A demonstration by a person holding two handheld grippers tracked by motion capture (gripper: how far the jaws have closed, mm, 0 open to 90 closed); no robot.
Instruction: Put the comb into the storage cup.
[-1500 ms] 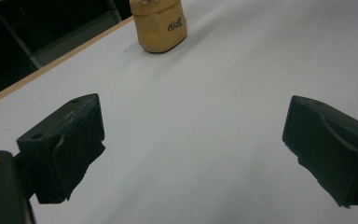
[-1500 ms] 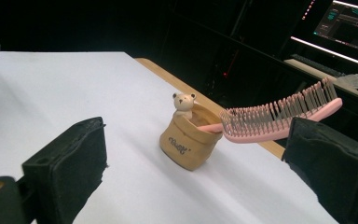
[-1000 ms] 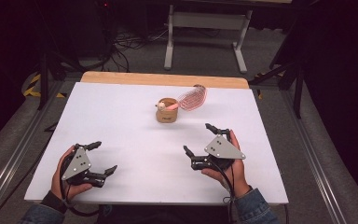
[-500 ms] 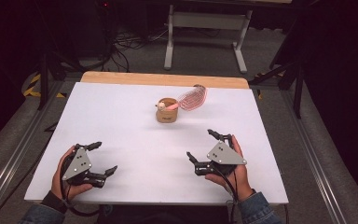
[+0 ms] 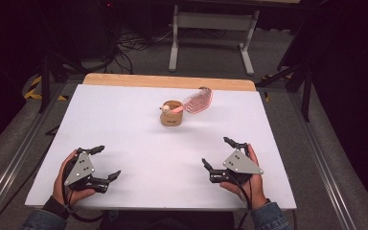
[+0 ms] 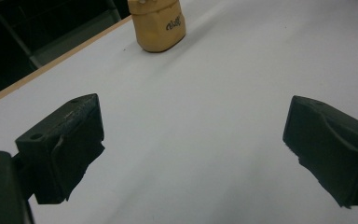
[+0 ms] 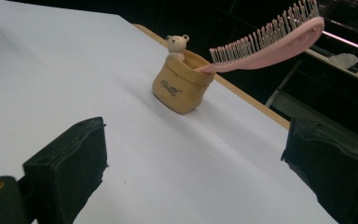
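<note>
Both tongs sat low near the front edge of the white table [image 5: 124,124], one in each hand; the left gripper [image 5: 103,163] had its two black jaws spread wide with nothing between them; the right gripper [image 5: 219,154] had its jaws spread wide too, and they were empty as well. Far ahead of both, near the back of the table, stood a small tan pot with a tiny bear on its rim [image 5: 172,114]; a pink plastic hairbrush [image 5: 197,100] leaned out of it, with its handle in the pot and its bristly head sticking up and out to the right; the pot stood between the two grippers and well apart from each. From the right gripper view the pot [image 7: 182,84] and the brush [image 7: 265,44] showed between the open jaws; from the left gripper view the pot [image 6: 158,25] showed up at the top.
</note>
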